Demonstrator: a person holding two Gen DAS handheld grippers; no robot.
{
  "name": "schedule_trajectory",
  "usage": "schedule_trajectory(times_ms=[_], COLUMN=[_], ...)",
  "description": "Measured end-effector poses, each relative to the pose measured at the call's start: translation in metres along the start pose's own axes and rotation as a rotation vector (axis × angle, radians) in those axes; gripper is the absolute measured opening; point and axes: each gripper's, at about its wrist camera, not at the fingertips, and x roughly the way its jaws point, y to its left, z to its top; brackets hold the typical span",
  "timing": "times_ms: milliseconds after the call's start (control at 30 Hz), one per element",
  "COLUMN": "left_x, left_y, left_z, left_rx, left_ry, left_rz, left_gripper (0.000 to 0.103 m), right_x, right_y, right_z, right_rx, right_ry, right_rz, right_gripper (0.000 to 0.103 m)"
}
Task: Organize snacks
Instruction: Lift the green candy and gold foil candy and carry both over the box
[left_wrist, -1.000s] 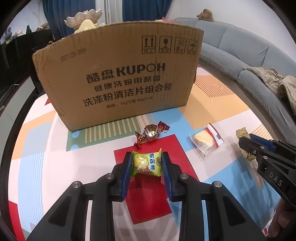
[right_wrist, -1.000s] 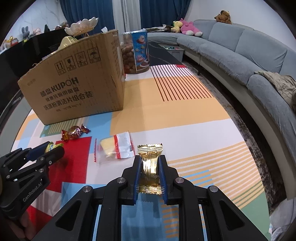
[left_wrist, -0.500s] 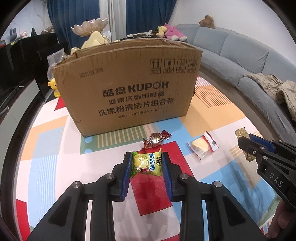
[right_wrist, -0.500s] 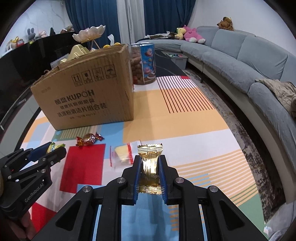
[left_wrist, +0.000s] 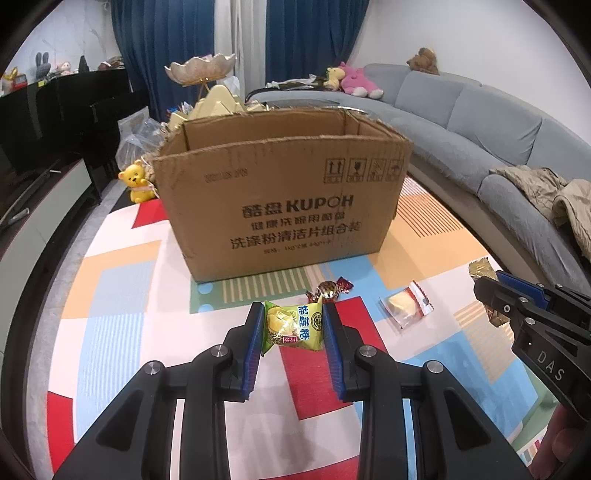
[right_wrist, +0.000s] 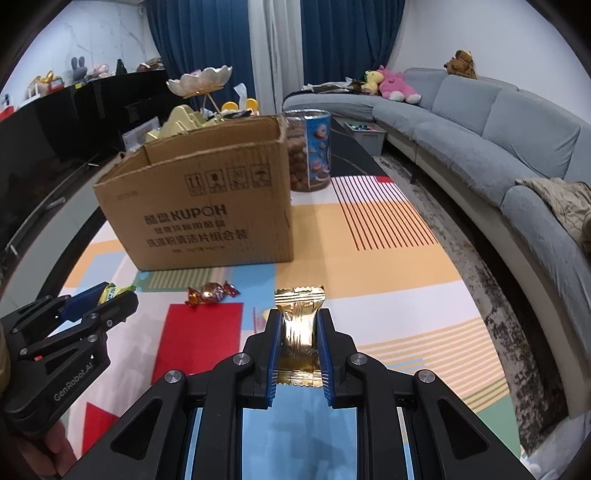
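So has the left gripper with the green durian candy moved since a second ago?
Yes. The left gripper, jaws shut on the green durian candy packet, has risen: the brown cardboard box now sits lower in view, its open top visible.

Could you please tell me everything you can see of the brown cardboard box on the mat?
The brown cardboard box stands upright on the colourful patterned mat, its top open with flaps gone or folded in and its rims ragged. Its front bears black print: "KUPOH", Chinese characters and handling symbols. Nothing visible lies inside from these views. A red-and-gold twist-wrapped candy lies just before it, apart. Neither tool touches it.
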Motion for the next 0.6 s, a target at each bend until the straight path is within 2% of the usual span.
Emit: schedule_trajectory(times_ms=[600], left_x=[-0.031], left_y=[0.021], left_z=[0.029], left_rx=[-0.036], left_ry=[-0.073], left_rz=[0.033], left_gripper=[0.032], right_x=[-0.025], right_y=[0.027], right_z=[0.030], right_rx=[-0.048], right_ry=[-0.078], right_rz=[0.051], right_gripper=[0.020])
